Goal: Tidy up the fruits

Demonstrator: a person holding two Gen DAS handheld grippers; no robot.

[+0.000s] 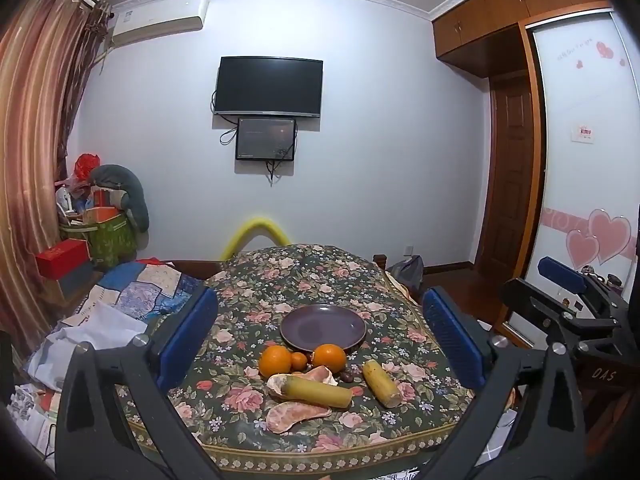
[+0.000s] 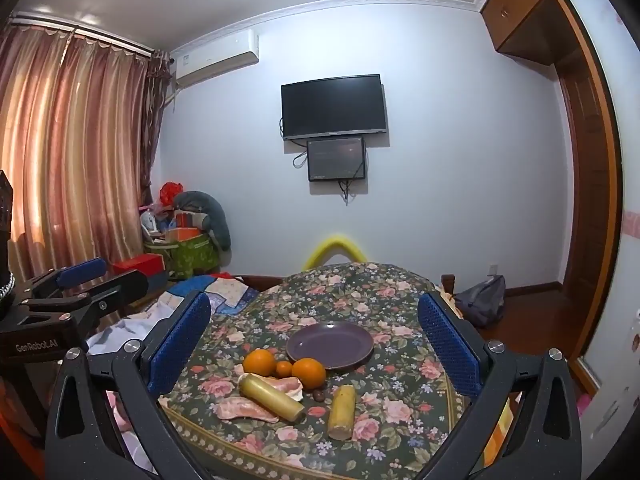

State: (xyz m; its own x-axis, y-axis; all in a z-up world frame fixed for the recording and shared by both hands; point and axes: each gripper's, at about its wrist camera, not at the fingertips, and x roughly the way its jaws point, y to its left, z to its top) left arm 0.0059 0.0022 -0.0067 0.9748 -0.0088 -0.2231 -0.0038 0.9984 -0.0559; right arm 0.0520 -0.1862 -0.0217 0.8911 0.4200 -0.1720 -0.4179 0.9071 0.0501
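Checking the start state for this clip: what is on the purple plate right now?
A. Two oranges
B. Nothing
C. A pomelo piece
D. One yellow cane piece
B: the purple plate is bare, with the oranges, pomelo pieces and yellow cane pieces all lying on the flowered tablecloth in front of it.

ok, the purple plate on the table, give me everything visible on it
The purple plate is round and shallow, with a slightly raised rim and a glossy, ceramic-looking glaze in dull purple. It lies flat and upright on the floral tablecloth, near the middle of the table, behind the fruit. Nothing is in it. The right-hand orange sits at its near rim, overlapping it in both views; whether they touch cannot be told. Neither gripper is near it.
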